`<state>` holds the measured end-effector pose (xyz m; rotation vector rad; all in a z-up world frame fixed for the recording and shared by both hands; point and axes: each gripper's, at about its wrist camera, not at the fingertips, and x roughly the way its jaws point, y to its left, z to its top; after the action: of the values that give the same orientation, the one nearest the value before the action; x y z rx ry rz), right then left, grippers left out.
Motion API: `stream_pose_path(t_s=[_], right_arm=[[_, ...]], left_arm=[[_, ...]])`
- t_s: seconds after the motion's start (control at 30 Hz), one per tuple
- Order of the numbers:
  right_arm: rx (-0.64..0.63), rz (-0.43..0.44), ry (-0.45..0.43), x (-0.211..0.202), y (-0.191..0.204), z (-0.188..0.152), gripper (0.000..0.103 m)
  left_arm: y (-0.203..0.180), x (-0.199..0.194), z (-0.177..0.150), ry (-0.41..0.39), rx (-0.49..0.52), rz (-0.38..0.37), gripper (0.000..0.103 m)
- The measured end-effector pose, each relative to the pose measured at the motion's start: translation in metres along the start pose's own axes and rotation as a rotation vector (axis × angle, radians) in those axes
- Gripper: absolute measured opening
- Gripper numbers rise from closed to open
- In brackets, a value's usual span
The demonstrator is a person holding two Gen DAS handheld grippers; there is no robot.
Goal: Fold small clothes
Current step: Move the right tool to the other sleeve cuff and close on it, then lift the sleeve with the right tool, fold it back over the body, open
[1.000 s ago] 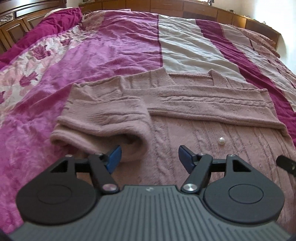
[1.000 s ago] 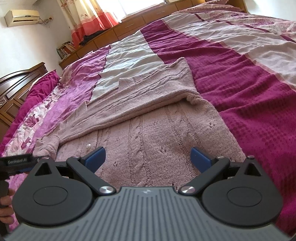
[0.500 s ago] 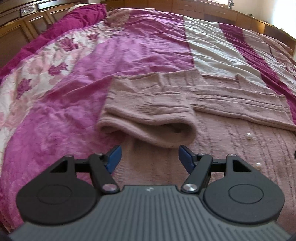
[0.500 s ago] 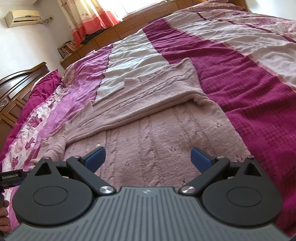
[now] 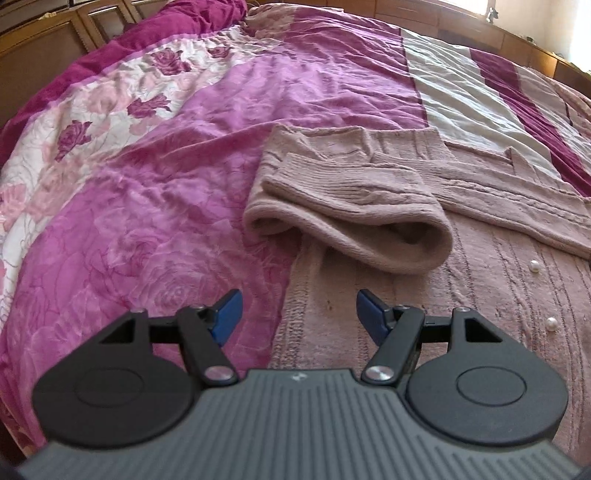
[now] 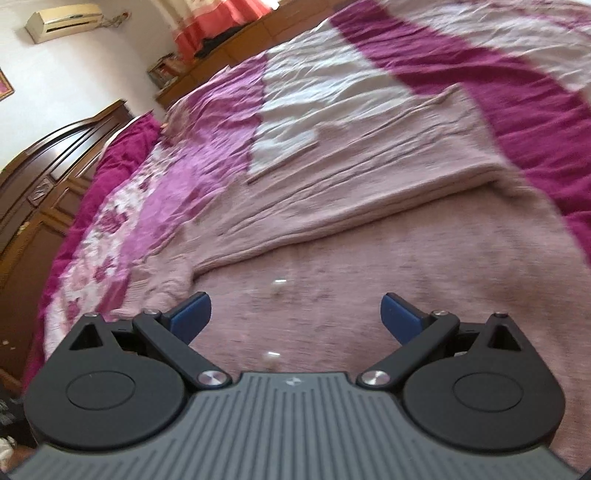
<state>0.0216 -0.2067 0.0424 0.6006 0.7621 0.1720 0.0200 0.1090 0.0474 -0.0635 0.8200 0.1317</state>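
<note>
Left gripper (image 5: 297,308): grey ribbed body, small white logo, two black round housings, black link arms with silver screws, blue fingertip pads (image 5: 371,314). Right gripper (image 6: 295,314): seemingly identical build, though its view is motion-blurred.

This is a home bedroom, centred on a wide bed (image 5: 192,206) under a quilted magenta, pink-rose and cream striped cover. A carved dark wooden headboard (image 6: 44,192) rises at the bed's head. Beyond the bed's far side runs a low wooden cabinet (image 6: 207,70) below red curtains (image 6: 221,18), with an air conditioner (image 6: 62,20) on the white wall above the headboard.
</note>
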Motion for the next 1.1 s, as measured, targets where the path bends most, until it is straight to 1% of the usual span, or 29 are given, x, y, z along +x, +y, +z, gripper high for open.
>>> stream_pose_path(t_s=[0.13, 0.23, 0.37, 0.5, 0.67, 0.77, 0.8, 0.87, 0.9, 0.93, 0.97, 1.0, 1.03, 1.07, 1.1], right_arm=[[0.001, 0.076, 0.075, 0.027, 0.028, 0.014, 0.101], [-0.029, 0.103, 0.113, 0.044, 0.05, 0.019, 0.101], [-0.061, 0.113, 0.15, 0.065, 0.075, 0.022, 0.101], [-0.051, 0.119, 0.197, 0.089, 0.091, 0.023, 0.101], [-0.028, 0.125, 0.271, 0.124, 0.101, 0.02, 0.1], [0.014, 0.129, 0.318, 0.147, 0.102, 0.018, 0.096], [0.027, 0.131, 0.325, 0.152, 0.102, 0.018, 0.093], [0.033, 0.126, 0.332, 0.16, 0.102, 0.019, 0.083], [0.029, 0.12, 0.338, 0.163, 0.103, 0.02, 0.073], [0.02, 0.124, 0.346, 0.165, 0.105, 0.022, 0.057], [0.014, 0.139, 0.365, 0.167, 0.105, 0.023, 0.047], [0.015, 0.144, 0.377, 0.168, 0.106, 0.026, 0.031], [0.011, 0.15, 0.377, 0.168, 0.107, 0.028, 0.019], [-0.005, 0.161, 0.37, 0.167, 0.109, 0.031, 0.015], [-0.025, 0.166, 0.353, 0.164, 0.112, 0.034, 0.014]], left_arm=[[0.006, 0.0, -0.001, -0.011, -0.011, 0.009, 0.069], [0.012, 0.001, -0.001, -0.007, -0.034, 0.01, 0.069], [0.017, 0.003, -0.002, -0.004, -0.053, 0.008, 0.069], [0.018, 0.006, -0.004, 0.002, -0.057, 0.002, 0.069], [0.02, 0.009, -0.008, 0.01, -0.061, -0.005, 0.069], [0.022, 0.009, -0.01, 0.009, -0.064, -0.008, 0.069], [0.022, 0.009, -0.01, 0.006, -0.066, -0.011, 0.069], [0.024, 0.009, -0.009, 0.001, -0.074, -0.014, 0.069], [0.025, 0.009, -0.009, -0.004, -0.079, -0.017, 0.069], [0.025, 0.009, -0.008, -0.008, -0.084, -0.022, 0.069], [0.025, 0.01, -0.008, -0.01, -0.089, -0.025, 0.069], [0.025, 0.011, -0.006, -0.013, -0.093, -0.029, 0.069], [0.024, 0.012, -0.005, -0.016, -0.095, -0.034, 0.069], [0.023, 0.014, -0.003, -0.02, -0.098, -0.037, 0.069], [0.023, 0.015, 0.0, -0.027, -0.102, -0.04, 0.069]])
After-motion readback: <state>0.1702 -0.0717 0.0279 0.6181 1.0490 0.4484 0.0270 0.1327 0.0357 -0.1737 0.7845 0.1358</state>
